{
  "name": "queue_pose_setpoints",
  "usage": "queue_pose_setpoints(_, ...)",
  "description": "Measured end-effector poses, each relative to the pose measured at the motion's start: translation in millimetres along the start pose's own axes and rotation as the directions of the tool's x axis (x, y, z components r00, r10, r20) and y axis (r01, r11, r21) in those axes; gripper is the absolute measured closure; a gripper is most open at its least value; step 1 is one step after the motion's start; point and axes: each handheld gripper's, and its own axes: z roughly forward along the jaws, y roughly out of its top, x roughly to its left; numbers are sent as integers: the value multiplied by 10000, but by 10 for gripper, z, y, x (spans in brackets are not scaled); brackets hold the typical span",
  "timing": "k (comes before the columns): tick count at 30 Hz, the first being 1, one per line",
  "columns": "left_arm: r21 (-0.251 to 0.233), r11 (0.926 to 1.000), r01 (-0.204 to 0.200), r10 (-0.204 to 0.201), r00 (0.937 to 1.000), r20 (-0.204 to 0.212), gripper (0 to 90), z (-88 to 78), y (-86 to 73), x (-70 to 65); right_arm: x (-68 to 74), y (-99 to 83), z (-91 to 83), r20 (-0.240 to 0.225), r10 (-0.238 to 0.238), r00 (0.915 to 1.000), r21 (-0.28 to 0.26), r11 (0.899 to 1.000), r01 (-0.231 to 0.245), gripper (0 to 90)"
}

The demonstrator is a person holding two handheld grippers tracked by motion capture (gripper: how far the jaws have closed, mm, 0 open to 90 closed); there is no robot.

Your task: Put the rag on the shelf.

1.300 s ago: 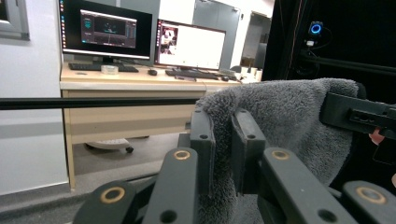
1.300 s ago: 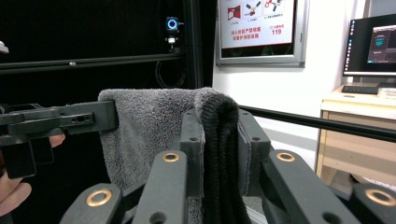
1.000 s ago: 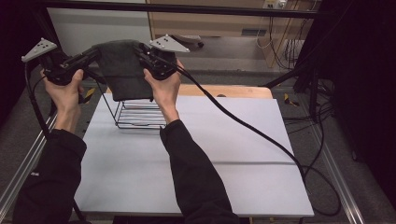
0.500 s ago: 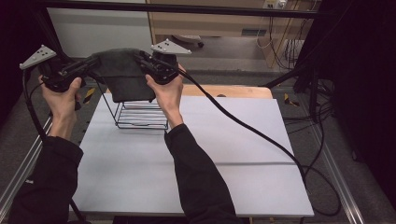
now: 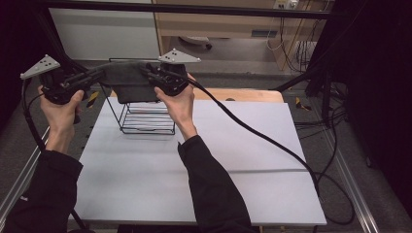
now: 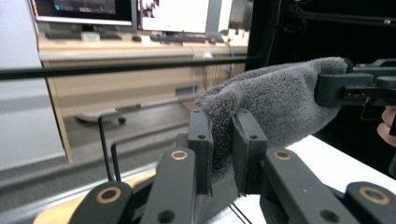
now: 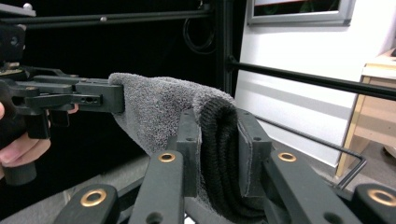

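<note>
Grey terry towel (image 5: 130, 82) — thick, fuzzy, stretched taut — pinched by left gripper (image 5: 92, 77), right gripper (image 5: 151, 74)

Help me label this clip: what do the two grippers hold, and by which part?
Both hold one grey towel above the wire rack: left gripper and right gripper each clamp an opposite top end.

dark grey towel (image 5: 132, 83), black wire basket (image 5: 145, 116), white table (image 5: 233, 145).

Grey towel (image 5: 130, 83) (terry, folded double) held up in air above wire basket (image 5: 145, 116), stretched level between left gripper (image 6: 223, 140) and right gripper (image 7: 219, 140), one end pinched in each, lower edge hanging slack.
</note>
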Motion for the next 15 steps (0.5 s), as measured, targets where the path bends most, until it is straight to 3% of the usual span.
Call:
queue_pose_setpoints(5, 307, 9995, 85, -86, 10000, 28, 778, -48, -33, -6, 27, -25, -12, -144, -189, 9997, 151, 9997, 191, 745)
queue_pose_setpoints(9, 627, 9980, 81, -81, 10000, -12, 743, -104, 27, -5, 32, -32, -14, -180, -276, 9995, 183, 9994, 279, 746)
queue_pose_setpoints(15, 411, 9973, 606, -586, 9972, -466, 731, -230, 213, 67, 49, -38, -31, -189, -478, 9987, 216, 9986, 482, 744)
